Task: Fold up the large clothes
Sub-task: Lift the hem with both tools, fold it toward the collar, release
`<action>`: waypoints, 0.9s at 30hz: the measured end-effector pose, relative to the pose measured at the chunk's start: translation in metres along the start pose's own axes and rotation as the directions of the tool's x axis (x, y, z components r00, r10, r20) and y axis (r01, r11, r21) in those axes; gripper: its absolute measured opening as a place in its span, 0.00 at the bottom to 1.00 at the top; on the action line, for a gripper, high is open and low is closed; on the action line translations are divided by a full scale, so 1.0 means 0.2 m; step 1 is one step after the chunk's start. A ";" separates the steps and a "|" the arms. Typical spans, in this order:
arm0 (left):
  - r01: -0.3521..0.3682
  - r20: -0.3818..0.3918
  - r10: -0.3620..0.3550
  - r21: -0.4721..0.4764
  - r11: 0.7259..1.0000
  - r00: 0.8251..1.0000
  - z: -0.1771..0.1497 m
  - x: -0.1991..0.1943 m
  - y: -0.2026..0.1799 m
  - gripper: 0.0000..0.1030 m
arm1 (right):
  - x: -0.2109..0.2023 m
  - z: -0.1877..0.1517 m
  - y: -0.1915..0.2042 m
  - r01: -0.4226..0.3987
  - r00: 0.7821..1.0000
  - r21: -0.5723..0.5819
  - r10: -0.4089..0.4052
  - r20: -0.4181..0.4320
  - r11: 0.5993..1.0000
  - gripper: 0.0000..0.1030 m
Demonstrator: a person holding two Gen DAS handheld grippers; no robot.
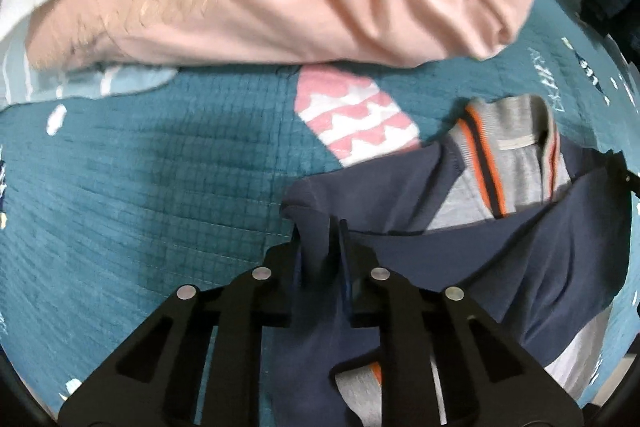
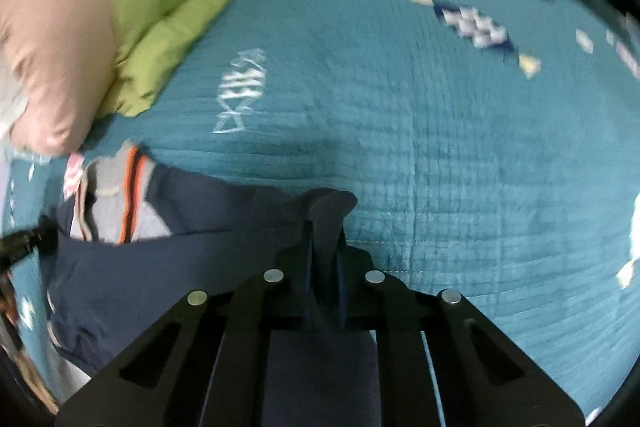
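Only right wrist view shows green bedding [image 2: 168,7]

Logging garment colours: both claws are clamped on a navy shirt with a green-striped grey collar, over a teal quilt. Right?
Not quite: the grey collar has orange stripes, not green, as the left wrist view shows. Both the left claw and right claw do clamp the navy shirt over the teal quilt.
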State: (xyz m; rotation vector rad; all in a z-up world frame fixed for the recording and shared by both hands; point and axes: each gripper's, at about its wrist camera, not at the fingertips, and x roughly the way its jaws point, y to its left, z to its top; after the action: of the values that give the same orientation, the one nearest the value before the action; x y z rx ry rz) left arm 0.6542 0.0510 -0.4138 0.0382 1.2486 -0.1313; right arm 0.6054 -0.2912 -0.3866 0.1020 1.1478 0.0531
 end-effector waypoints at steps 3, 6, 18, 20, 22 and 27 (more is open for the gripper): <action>0.036 0.049 -0.036 -0.005 0.999 0.998 -0.03 -0.11 -0.01 0.13 | -0.11 -0.02 0.01 -0.014 0.998 -0.015 0.015 0.053 1.000 0.08; 0.081 0.115 -0.083 0.020 0.996 0.990 -0.08 -0.25 -0.04 0.13 | -0.24 -0.07 -0.01 -0.038 0.995 -0.012 0.039 0.094 0.999 0.08; 0.222 0.245 -0.245 0.117 0.968 0.938 -0.66 -0.85 0.02 0.13 | -0.91 -0.54 0.03 -0.101 0.951 -0.086 0.122 0.286 0.991 0.08; 0.225 0.246 -0.250 0.125 0.966 0.937 -0.82 -0.92 0.06 0.13 | -1.00 -0.66 0.02 -0.090 0.948 -0.108 0.119 0.297 0.990 0.08; 0.227 0.236 -0.250 0.121 0.966 0.939 -0.99 -0.99 0.08 0.12 | -1.08 -0.82 -0.01 -0.083 0.947 -0.118 0.116 0.300 0.989 0.08; 0.242 0.189 -0.260 0.111 0.964 0.947 -1.37 -1.03 0.10 0.12 | -1.14 -1.22 -0.11 -0.087 0.966 -0.109 0.110 0.232 0.990 0.07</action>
State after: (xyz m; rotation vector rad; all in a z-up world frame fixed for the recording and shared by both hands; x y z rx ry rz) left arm 0.3341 0.1143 -0.3063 -0.0590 1.0391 -0.4017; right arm 0.2890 -0.3226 -0.2808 0.0761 0.8984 0.1813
